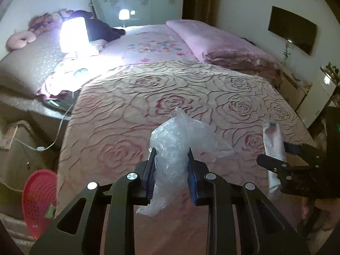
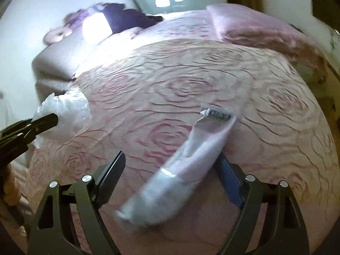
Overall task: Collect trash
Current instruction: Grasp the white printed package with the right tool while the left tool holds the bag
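Wrapper (image 2: 191, 148) sits loose between the spread right tongs (image 2: 170, 165), so it could drop. Left tongs (image 1: 171, 161) are clenched on the plastic bag (image 1: 178, 140).

Your bedspread (image 1: 170, 89) shows cream with dark-pink rose outlines swirling all over. Beyond it, a pale sheet (image 1: 153, 44) dotted with blue and pink flowers, and a plain pink quilt (image 1: 223, 42) far right. Near left, a red perforated basket (image 1: 38, 199). Between the black fingers with blue pads, a clear crinkled plastic bag (image 1: 176, 144); right of it, a white-and-pale-pink wrapper (image 2: 197, 146).
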{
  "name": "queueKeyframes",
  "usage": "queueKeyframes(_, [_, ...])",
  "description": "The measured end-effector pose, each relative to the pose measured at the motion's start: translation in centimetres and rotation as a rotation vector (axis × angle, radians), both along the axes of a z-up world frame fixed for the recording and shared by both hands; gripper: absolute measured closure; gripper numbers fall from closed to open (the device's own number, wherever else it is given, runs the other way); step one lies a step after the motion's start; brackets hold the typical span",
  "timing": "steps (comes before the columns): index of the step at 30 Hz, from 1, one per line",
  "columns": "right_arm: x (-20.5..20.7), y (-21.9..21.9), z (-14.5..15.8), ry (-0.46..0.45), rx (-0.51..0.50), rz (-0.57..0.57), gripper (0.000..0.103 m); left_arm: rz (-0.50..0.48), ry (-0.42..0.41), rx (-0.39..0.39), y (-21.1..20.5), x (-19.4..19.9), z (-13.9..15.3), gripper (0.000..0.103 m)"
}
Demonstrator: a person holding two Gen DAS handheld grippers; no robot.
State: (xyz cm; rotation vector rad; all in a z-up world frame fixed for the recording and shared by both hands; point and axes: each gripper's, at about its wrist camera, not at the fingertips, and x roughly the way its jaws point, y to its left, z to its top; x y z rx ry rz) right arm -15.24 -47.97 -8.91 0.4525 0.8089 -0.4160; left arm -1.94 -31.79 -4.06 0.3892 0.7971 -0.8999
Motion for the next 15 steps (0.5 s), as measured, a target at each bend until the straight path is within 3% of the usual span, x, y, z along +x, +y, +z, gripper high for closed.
queueKeyframes(4, [1.5,2.1,0.1,0.004,-0.011,0.099,0.035,0.043,-0.007,-0.006,2.3,0.3,0.1,0.079])
queueKeyframes(9, [2.1,4.5,0.1,0.003,-0.001,0.195,0.036,0.089,0.018,-0.011,4.6,1.0,-0.5,0.079])
queueKeyframes(15, [1.2,5.3,0.9,0.023,-0.084,0.164,0.036,0.117,0.031,-0.028,6.4,0.9,-0.7,0.079])
